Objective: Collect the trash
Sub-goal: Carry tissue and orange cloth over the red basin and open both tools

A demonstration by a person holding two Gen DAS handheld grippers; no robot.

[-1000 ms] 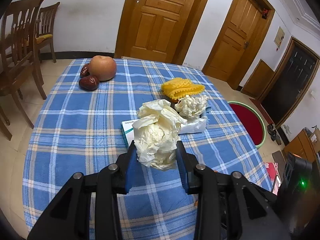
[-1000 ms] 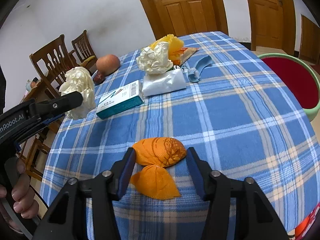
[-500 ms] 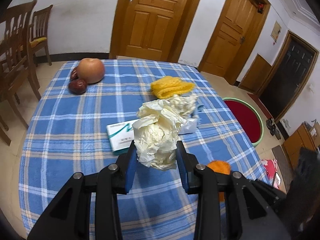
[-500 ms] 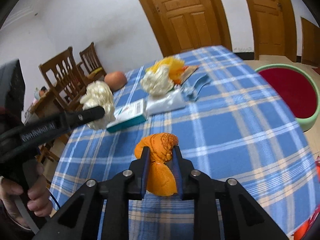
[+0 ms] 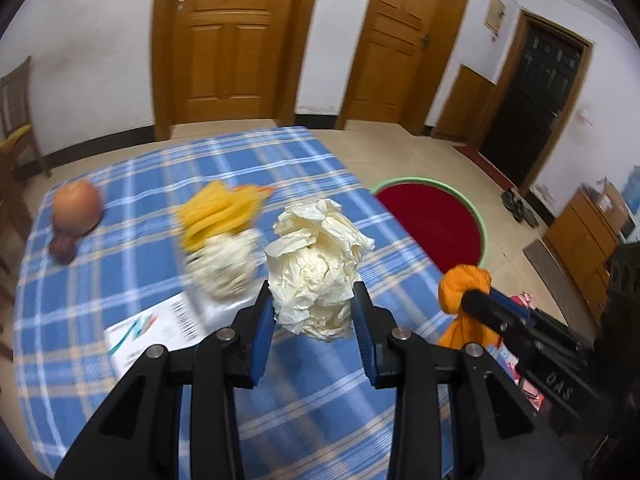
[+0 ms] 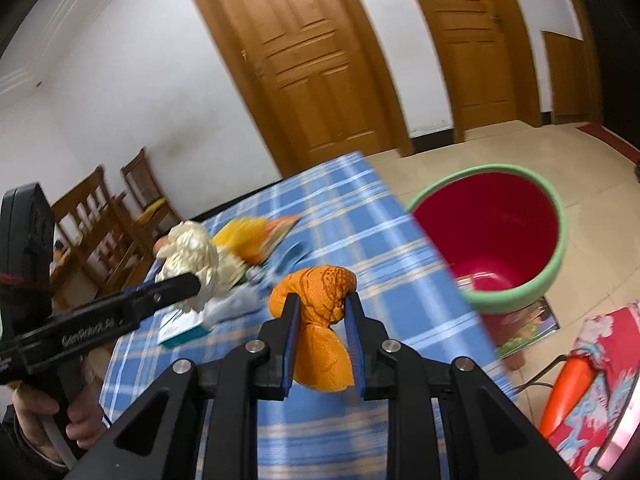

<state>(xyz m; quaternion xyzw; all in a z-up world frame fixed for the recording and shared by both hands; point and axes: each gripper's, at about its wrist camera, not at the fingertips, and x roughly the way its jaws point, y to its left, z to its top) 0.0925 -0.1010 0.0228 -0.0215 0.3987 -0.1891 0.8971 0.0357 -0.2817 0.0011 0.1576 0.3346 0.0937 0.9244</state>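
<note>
Left gripper (image 5: 313, 312), seen from its own wrist camera: I have its blue-padded jaws clamped on a crumpled ball of cream paper (image 5: 318, 270), held above the blue plaid tablecloth (image 5: 132, 280). Beyond it, blurred, lie a second paper wad (image 5: 222, 266), yellow crinkled strips (image 5: 218, 212), a white-and-teal carton (image 5: 154, 330), an apple (image 5: 76, 207) and a dark red fruit (image 5: 62, 248). At right, past the table edge, the right gripper (image 5: 472, 300) carries an orange peel (image 5: 460, 280); a green-rimmed red bucket (image 5: 478, 216) stands on the floor (interior red).

Right wrist camera: my right gripper (image 6: 322, 312) is pinched tight on the orange peel (image 6: 320, 300), which bulges above the pads and hangs below them. It sits over the table's near corner, with the bucket (image 6: 560, 240) just beside the table at right. The left gripper (image 6: 188, 284) crosses at left with its paper ball (image 6: 192, 254), a hand (image 6: 48, 420) on its handle. Wooden chairs (image 6: 100, 220) stand behind.
</note>
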